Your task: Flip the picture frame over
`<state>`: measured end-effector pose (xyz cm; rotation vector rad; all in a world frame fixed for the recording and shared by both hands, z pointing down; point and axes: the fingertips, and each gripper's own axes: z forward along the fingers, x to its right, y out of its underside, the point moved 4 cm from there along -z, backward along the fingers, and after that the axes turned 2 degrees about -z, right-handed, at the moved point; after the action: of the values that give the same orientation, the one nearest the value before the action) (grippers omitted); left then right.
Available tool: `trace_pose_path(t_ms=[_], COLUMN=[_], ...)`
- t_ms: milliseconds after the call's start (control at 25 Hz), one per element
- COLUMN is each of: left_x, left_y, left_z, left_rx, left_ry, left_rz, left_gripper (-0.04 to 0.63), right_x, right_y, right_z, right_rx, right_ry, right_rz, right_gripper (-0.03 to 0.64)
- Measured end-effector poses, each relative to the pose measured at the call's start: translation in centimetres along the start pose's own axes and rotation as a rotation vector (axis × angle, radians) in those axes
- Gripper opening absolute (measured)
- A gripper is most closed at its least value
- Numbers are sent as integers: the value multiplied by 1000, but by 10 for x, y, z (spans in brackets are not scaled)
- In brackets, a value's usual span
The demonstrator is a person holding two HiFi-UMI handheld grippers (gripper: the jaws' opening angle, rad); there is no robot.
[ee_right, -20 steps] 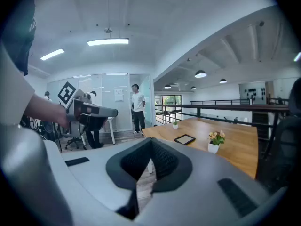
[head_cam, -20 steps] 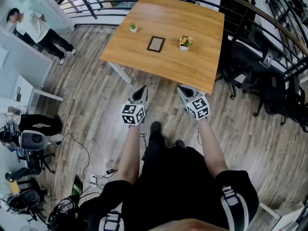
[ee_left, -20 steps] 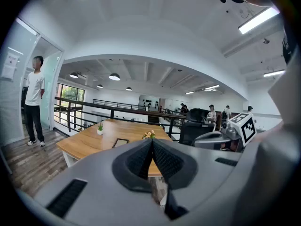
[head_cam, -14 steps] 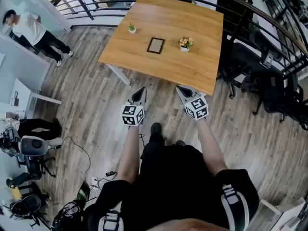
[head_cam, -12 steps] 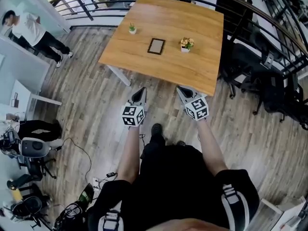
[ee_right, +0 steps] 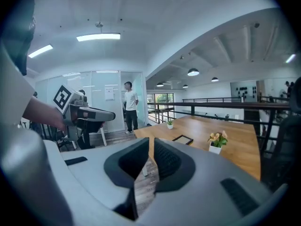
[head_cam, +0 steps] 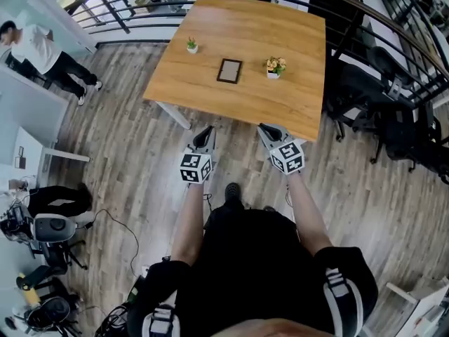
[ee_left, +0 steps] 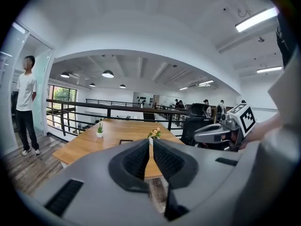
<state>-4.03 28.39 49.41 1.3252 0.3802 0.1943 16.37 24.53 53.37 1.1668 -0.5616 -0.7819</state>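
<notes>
A small dark picture frame point(head_cam: 229, 70) lies flat near the middle of a wooden table point(head_cam: 210, 37); it shows too as the frame point(ee_left: 125, 141) and the frame point(ee_right: 182, 139). Both grippers hang over the floor, short of the table's near edge. My left gripper point(head_cam: 208, 130) is shut with nothing in it, its tips point(ee_left: 150, 140) closed together. The right gripper point(head_cam: 262, 128) is also shut and empty, tips point(ee_right: 151, 141) meeting.
A small green potted plant point(head_cam: 191, 44) stands left of the frame and a pot of flowers point(head_cam: 273, 66) right of it. Black railings point(head_cam: 126, 20) run behind the table, dark office chairs point(head_cam: 365, 90) stand at right. A person point(head_cam: 35, 51) stands far left. Cables and gear point(head_cam: 42, 230) lie on the floor.
The view has shifted slightly; the table and both grippers keep nearly the same places. The person at far left has moved a little further left.
</notes>
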Motion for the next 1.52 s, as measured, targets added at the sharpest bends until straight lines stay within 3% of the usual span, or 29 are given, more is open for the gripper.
trace_pose_path(t_ms=[120,240,360,600,920,1520], left_x=[-8,-18,-29,-47,-76,-129], left_y=[-2,-3,-5,-9,-12,-2], left_z=[3,5,8,13,20,27], left_rx=[0,-9,-12,-9,-3,-29], left_ry=[2,-6,-17,-10,11,27], left_rz=[11,11,19,14,5,-21], left_gripper=[36,165,226,258,258,258], right_x=[1,-1,-1,2,7,-6], right_y=[-4,-10,-13,-17,-14,-10], right_z=[9,17,25,39,56,95], right_rx=[12,30,32,38,5,-23], right_ry=[6,18,40,106,188,229], right_rz=[8,10,-4,21,30,65], right_gripper=[139,273,366,466,468,457])
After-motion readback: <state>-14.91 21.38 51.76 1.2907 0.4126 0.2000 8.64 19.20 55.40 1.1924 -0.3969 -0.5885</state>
